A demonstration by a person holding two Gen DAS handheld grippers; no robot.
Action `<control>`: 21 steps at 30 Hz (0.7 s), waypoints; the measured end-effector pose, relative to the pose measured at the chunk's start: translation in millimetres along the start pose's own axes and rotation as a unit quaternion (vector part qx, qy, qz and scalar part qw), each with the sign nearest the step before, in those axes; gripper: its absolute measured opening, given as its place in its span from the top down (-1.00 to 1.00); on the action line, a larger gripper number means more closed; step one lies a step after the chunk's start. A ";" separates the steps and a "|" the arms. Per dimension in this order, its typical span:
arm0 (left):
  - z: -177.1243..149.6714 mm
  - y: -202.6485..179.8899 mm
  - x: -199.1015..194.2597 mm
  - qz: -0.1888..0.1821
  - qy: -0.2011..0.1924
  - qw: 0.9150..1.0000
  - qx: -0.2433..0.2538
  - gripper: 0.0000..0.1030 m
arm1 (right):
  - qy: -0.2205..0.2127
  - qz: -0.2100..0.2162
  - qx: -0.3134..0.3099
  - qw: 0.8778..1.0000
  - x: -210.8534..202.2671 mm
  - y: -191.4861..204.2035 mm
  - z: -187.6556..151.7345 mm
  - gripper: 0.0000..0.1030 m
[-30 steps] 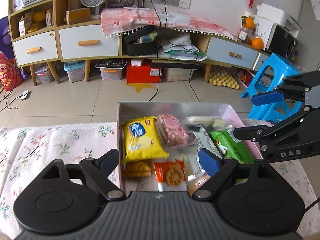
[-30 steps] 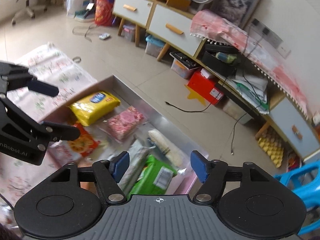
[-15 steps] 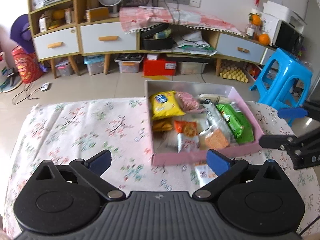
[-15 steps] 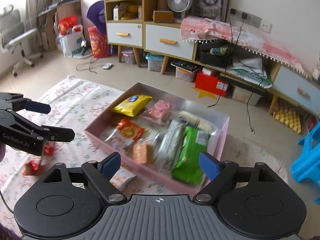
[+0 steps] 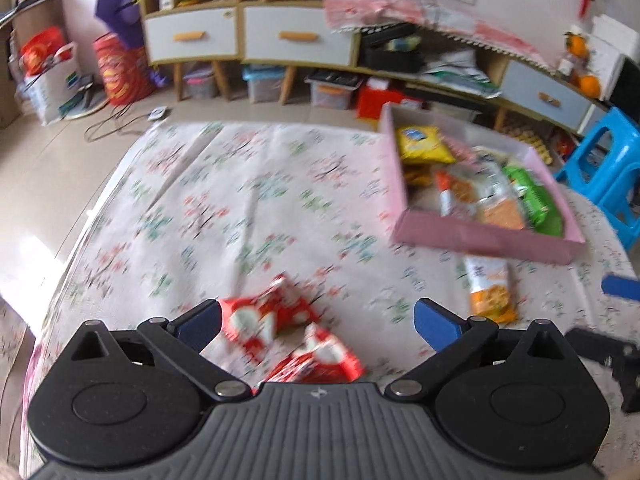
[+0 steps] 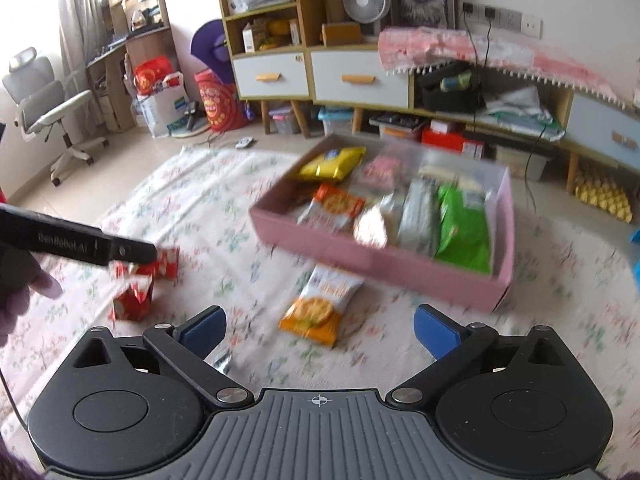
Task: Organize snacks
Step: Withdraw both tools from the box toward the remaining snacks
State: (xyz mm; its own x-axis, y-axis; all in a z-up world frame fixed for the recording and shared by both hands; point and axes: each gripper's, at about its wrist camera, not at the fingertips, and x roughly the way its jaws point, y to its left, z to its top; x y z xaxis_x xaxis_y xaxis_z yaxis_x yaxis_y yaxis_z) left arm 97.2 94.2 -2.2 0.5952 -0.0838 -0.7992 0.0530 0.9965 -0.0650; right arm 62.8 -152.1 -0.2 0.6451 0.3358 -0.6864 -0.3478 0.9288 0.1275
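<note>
A pink box on the floral cloth holds several snack packs, among them a yellow bag and a green one. Two red packets lie on the cloth. My left gripper is open and empty just above them. An orange-and-white cracker pack lies in front of the box. My right gripper is open and empty, close above that pack. The left gripper's arm shows at the left of the right wrist view.
The floral cloth covers a low table. Behind it stand wooden cabinets with drawers, storage boxes on the floor, a blue stool at the right and an office chair at the far left.
Both grippers have pulled back from over the box towards the near side of the cloth. The left one swung left to the red packets; the right one came down over the cracker pack.
</note>
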 end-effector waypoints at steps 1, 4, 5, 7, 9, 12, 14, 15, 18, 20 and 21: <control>-3.7 4.3 0.2 0.004 -0.001 1.000 -0.005 -0.99 | 0.006 -0.001 -0.001 1.000 5.1 2.3 -5.4 -0.97; -12.6 15.1 9.5 0.010 0.011 0.999 -0.039 -0.99 | 0.025 -0.007 0.002 1.000 18.9 7.7 -17.3 -0.97; -15.2 17.9 13.2 0.008 0.019 0.999 -0.048 -0.99 | 0.029 -0.009 0.008 1.000 23.0 8.3 -19.1 -0.97; -19.2 21.2 19.9 -0.003 0.034 0.998 -0.057 -0.96 | 0.039 -0.012 0.023 0.999 33.3 8.1 -21.8 -0.97; -20.9 22.2 23.1 -0.024 0.042 0.998 -0.050 -0.92 | 0.047 -0.014 0.034 0.998 41.8 6.1 -24.9 -0.97; -21.1 20.9 23.5 -0.067 0.047 0.997 -0.012 -0.91 | 0.064 -0.026 0.039 0.997 55.5 4.5 -28.2 -0.97; -23.4 17.6 22.6 -0.100 0.053 0.993 0.025 -0.87 | 0.062 -0.033 0.037 0.997 61.3 3.6 -29.9 -0.99; -25.6 16.1 22.0 -0.104 0.050 0.993 0.038 -0.86 | 0.053 -0.037 0.031 0.997 62.4 4.9 -30.7 -1.00; -30.2 14.1 25.0 -0.102 0.052 0.990 0.076 -0.71 | 0.043 -0.052 0.008 0.998 69.7 10.6 -30.8 -1.00; -33.3 13.2 28.6 -0.096 0.058 0.989 0.093 -0.57 | 0.029 -0.057 -0.002 0.998 73.5 14.5 -31.3 -1.00; -33.3 13.5 31.5 -0.091 0.060 0.989 0.097 -0.47 | 0.023 -0.058 0.002 0.998 75.3 14.5 -30.2 -1.00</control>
State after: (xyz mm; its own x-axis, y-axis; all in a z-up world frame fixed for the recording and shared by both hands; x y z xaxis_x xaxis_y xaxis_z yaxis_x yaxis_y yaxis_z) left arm 90.0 105.1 -48.2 0.4625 -0.2484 -0.8511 0.3103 0.9446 -0.1071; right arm 85.7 -118.0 -71.7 0.6489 0.2193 -0.7285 -0.2704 0.9615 0.0486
